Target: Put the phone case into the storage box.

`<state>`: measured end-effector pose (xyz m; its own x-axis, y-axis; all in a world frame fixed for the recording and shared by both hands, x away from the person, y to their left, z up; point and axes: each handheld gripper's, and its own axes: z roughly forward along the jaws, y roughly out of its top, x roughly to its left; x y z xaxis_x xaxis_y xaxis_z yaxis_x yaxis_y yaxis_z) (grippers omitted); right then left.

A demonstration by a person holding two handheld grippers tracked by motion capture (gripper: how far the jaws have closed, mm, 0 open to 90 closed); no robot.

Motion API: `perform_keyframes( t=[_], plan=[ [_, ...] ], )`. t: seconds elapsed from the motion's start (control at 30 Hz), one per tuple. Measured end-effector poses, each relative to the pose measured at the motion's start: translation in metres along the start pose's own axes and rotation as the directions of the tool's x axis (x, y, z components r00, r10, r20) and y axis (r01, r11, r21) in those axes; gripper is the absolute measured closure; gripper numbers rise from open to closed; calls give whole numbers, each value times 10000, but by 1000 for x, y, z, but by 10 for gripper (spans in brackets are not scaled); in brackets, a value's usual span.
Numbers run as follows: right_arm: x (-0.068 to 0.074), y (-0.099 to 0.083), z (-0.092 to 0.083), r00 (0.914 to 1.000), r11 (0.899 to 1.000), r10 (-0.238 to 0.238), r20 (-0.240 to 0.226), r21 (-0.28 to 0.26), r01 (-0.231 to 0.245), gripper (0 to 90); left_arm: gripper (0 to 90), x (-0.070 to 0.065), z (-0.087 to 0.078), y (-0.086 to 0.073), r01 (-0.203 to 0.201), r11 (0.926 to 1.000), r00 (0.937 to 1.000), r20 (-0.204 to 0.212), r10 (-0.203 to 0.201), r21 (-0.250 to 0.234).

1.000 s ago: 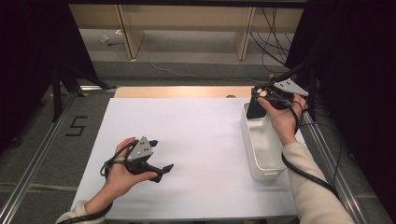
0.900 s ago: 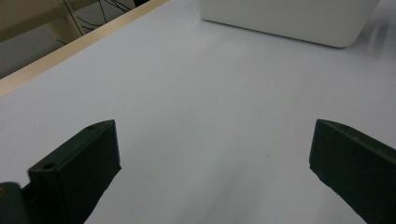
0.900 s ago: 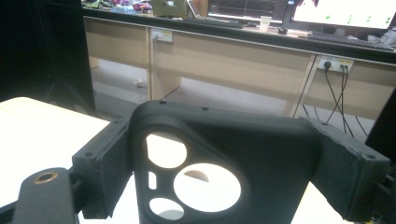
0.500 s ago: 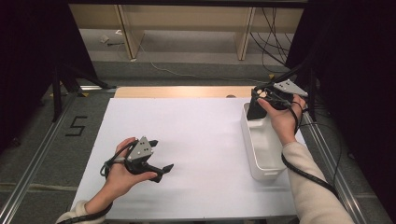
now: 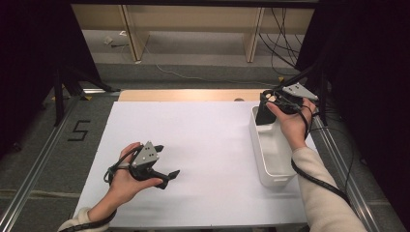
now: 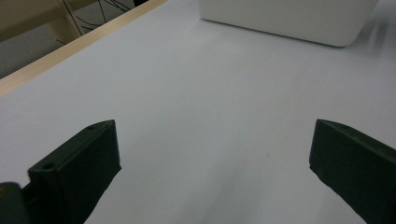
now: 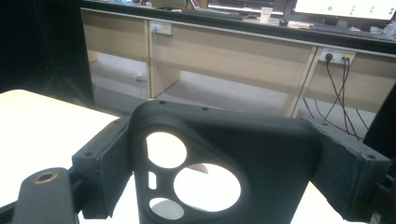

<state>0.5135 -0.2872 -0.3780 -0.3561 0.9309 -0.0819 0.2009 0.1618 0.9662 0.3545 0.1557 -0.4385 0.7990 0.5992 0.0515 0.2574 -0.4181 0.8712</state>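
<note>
Over the far end of the white bin [image 5: 270, 154], at the right of the white surface [image 5: 208, 140], the right tongs [image 5: 265, 112] pinched a black phone case [image 7: 224, 163] by its sides, its camera cutouts facing the right gripper view. At the near left, the left tongs [image 5: 164, 166] rested on the surface, spread wide with nothing between the jaws. Beside the surface, on the grey floor mat [image 5: 43, 159], a black "5" [image 5: 79, 130] could be read.
</note>
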Motion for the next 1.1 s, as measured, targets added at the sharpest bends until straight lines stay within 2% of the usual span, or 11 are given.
perform_keyframes(
  t=[1.1],
  plan=[
    [0, -5, 4, 10000, 9997, -7, -28, 236, 8, 159, 11, 0, 0, 0, -33, 10000, 10000, -7, 33, 4]
  ],
)
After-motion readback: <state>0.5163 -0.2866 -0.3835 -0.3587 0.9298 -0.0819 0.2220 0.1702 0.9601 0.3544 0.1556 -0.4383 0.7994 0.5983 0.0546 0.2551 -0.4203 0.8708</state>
